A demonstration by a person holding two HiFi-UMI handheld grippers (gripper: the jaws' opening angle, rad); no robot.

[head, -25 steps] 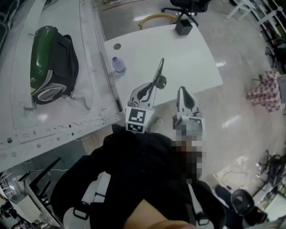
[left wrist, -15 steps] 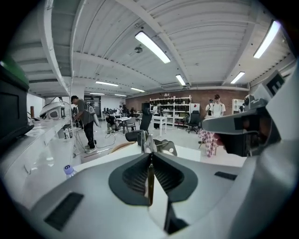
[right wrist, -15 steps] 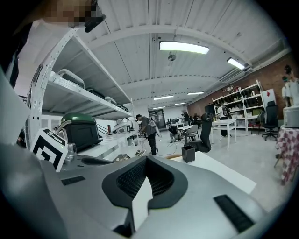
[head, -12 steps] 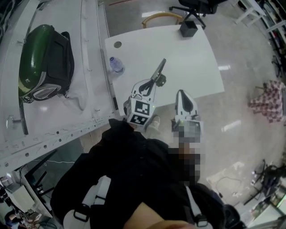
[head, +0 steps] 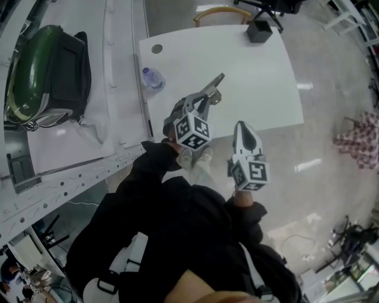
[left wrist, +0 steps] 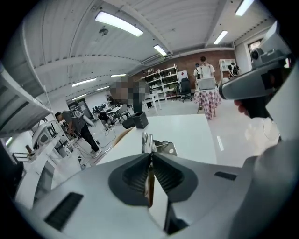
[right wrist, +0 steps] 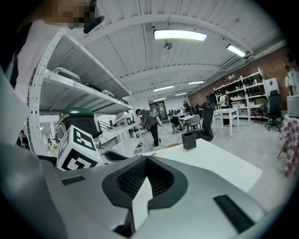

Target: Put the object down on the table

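Note:
My left gripper (head: pixel 199 102) is shut on a slim grey metal tool (head: pixel 212 89) that sticks out past its jaws over the near left part of the white table (head: pixel 260 77). The left gripper view shows the tool's (left wrist: pixel 148 141) end clamped between the closed jaws of the left gripper (left wrist: pixel 150 156), with the table (left wrist: pixel 191 135) below and beyond. Whether the tool touches the table I cannot tell. My right gripper (head: pixel 243 129) hangs at the table's near edge, shut and empty; its own view shows the right gripper's (right wrist: pixel 145 164) jaws pressed together.
A plastic bottle (head: pixel 151 78) stands at the table's left edge and a black box (head: pixel 259 31) at its far side. A green and black bag (head: pixel 41 71) lies on the white shelf to the left. A chair (head: pixel 219 13) sits behind the table. People stand farther back in the room.
The left gripper has swung a little to the right over the table, still holding the tool. The head camera has shifted, so the table sits higher in view. The right gripper hardly moved.

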